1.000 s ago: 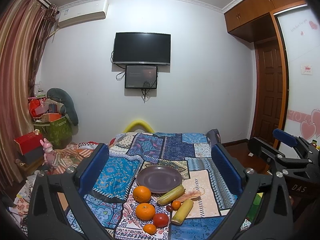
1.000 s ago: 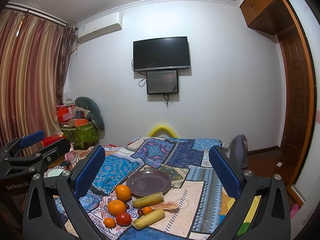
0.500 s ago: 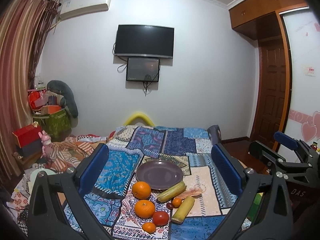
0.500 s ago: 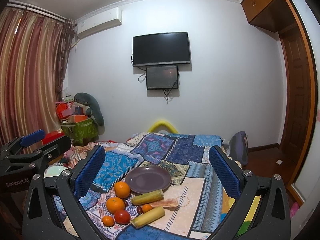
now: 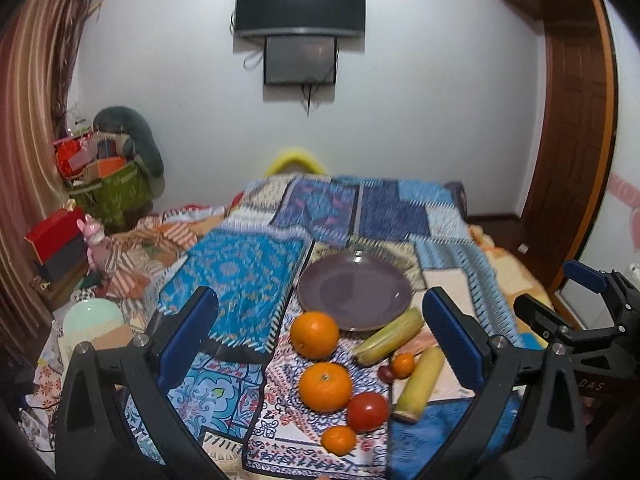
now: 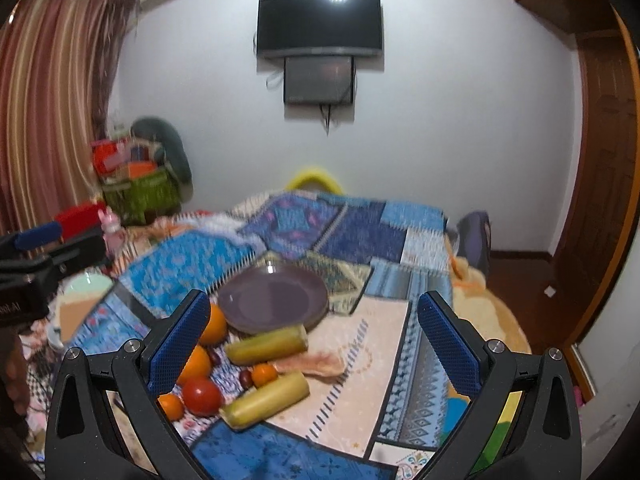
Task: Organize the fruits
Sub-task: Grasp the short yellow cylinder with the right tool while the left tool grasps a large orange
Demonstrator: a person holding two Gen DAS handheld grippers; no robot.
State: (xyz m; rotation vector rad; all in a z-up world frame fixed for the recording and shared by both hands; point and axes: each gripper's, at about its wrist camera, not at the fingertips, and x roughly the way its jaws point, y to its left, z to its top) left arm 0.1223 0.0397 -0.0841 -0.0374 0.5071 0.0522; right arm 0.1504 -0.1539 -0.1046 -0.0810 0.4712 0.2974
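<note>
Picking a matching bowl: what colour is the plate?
Plain muted purple plate, clearest in the left wrist view.

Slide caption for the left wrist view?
Open left gripper above fruit laid beside an empty purple plate on a patchwork bedspread.

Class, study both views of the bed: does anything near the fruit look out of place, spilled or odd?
Nothing is spilled or damaged. One oddity: the purple plate sits bare while the fruit lies loose on the patchwork quilt beside it. A pale pinkish scrap, too blurred to identify, lies among the fruit.
</note>
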